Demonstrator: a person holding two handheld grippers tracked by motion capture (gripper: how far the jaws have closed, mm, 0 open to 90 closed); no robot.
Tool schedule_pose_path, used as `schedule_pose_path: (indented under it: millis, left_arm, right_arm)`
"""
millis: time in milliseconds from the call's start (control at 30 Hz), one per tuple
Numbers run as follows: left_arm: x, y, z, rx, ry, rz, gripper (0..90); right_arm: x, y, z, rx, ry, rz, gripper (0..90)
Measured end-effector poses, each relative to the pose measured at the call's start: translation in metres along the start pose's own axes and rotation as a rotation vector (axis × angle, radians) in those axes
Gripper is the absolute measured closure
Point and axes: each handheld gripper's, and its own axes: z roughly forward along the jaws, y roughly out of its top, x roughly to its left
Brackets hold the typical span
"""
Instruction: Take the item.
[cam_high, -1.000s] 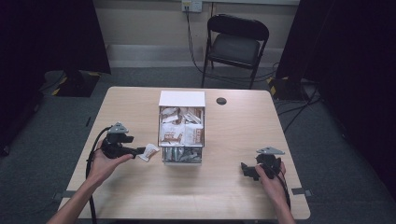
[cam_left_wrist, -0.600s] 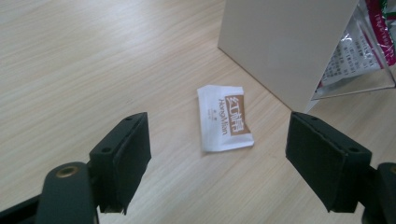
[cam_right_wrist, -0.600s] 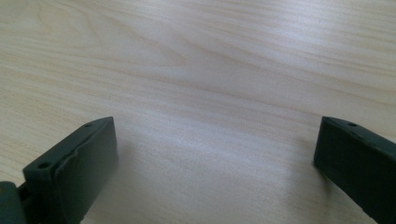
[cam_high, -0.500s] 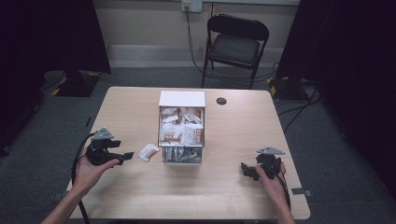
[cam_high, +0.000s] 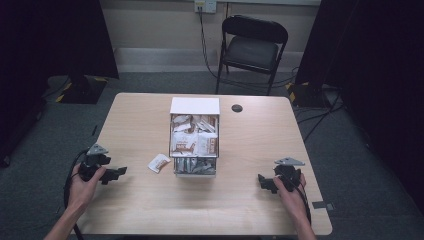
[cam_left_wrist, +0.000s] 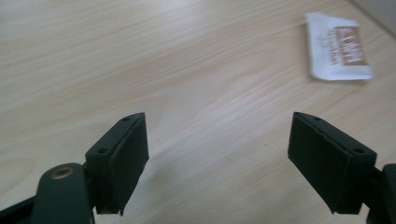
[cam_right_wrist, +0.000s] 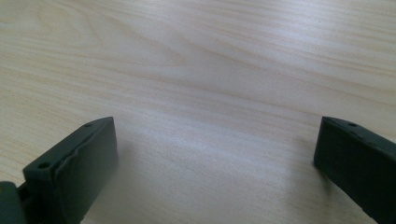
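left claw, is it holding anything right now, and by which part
Nothing. The left claw stands open over bare table, and the packet lies loose ahead of it, untouched.

A: Any readable text?
B: None. The packet (cam_left_wrist: 338, 46) has a brown label with white lettering, too blurred to make out.
A: The box (cam_high: 195, 106)?
B: Its sachets carry brown print, too small to read.

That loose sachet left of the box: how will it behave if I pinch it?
The sachet lies flat on the table, so it is probably light and thin, hard to get jaws under. It looks like soft paper, likely to flop or crumple, and may slide on the smooth wood when nudged.
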Motion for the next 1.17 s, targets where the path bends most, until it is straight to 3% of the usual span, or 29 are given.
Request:
schedule_pose_path:
  millis: [67, 167, 400, 633, 800, 1167]
  left_arm:
    - [0.008, -0.003, 0.001, -0.019, 0.038, -0.015, 20.2]
    - [0.011, -0.01, 0.005, -0.038, 0.063, -0.022, 19.9]
    - [0.011, -0.019, 0.011, -0.02, 0.09, -0.023, 19.9]
    - [0.01, -0.022, 0.016, -0.061, 0.086, -0.024, 15.8]
    - [0.009, -0.024, 0.019, -0.102, 0.068, -0.002, 14.6]
    - [-0.001, -0.023, 0.021, -0.102, 0.074, -0.006, 14.3]
  right_arm:
    - [0.0, 0.0, 0.0, -0.001, 0.0, -0.001, 0.0]
    - [0.0, 0.0, 0.0, -0.001, 0.0, -0.001, 0.0]
    - [0.0, 0.0, 0.0, -0.001, 0.0, -0.001, 0.0]
    - [0.0, 0.0, 0.0, -0.001, 0.001, -0.001, 0.0]
    - [0.0, 0.0, 0.0, 0.0, 0.0, 0.0, 0.0]
    - [0.0, 0.0, 0.0, 0.001, 0.002, 0.002, 0.0]
